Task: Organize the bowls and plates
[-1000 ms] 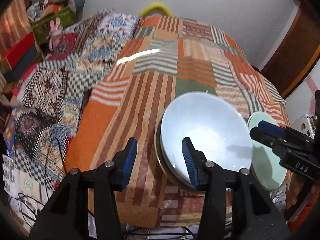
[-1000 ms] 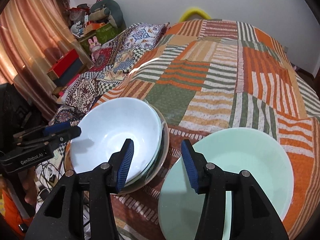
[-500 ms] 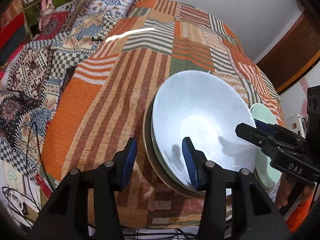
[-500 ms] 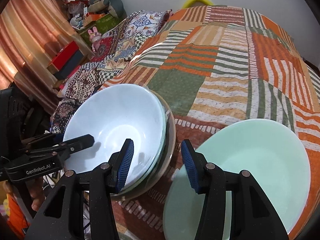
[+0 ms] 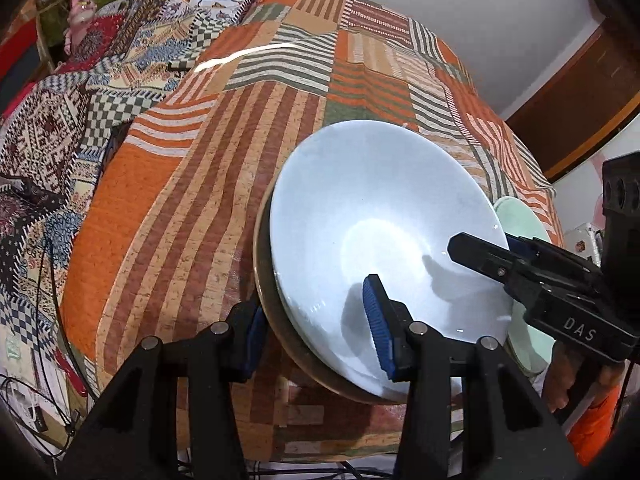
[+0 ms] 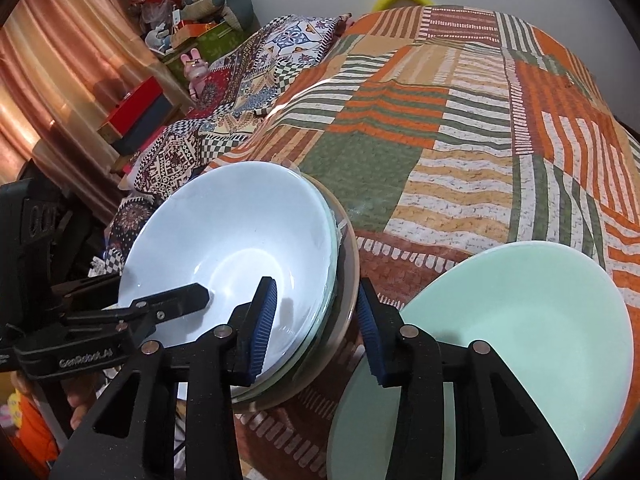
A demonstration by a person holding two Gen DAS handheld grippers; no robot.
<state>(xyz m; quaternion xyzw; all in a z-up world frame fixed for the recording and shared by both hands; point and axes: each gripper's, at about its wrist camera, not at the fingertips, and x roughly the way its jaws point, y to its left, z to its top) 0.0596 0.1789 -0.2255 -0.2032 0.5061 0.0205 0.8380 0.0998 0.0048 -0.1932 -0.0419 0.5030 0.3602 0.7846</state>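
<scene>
A white bowl [image 5: 372, 208] sits nested in a stack on a brownish glass plate [image 5: 267, 312] near the front edge of the patchwork bed. It also shows in the right wrist view [image 6: 240, 232]. My left gripper [image 5: 316, 324] is open, its jaws straddling the near rim of the stack. My right gripper [image 6: 316, 316] is open, straddling the stack's right rim; it also shows in the left wrist view [image 5: 500, 256]. A pale green plate [image 6: 520, 328] lies to the right of the stack.
The patchwork bedspread [image 6: 460, 120] stretches far back. A patterned quilt [image 5: 60, 128] lies bunched on the left. Boxes and toys [image 6: 192, 40] stand by the curtain. Cables [image 5: 44, 280] hang below the bed's front edge.
Both grippers have moved forward onto the stack. Their jaws now straddle its rim from two sides. The bowl stack and green plate have not moved.
</scene>
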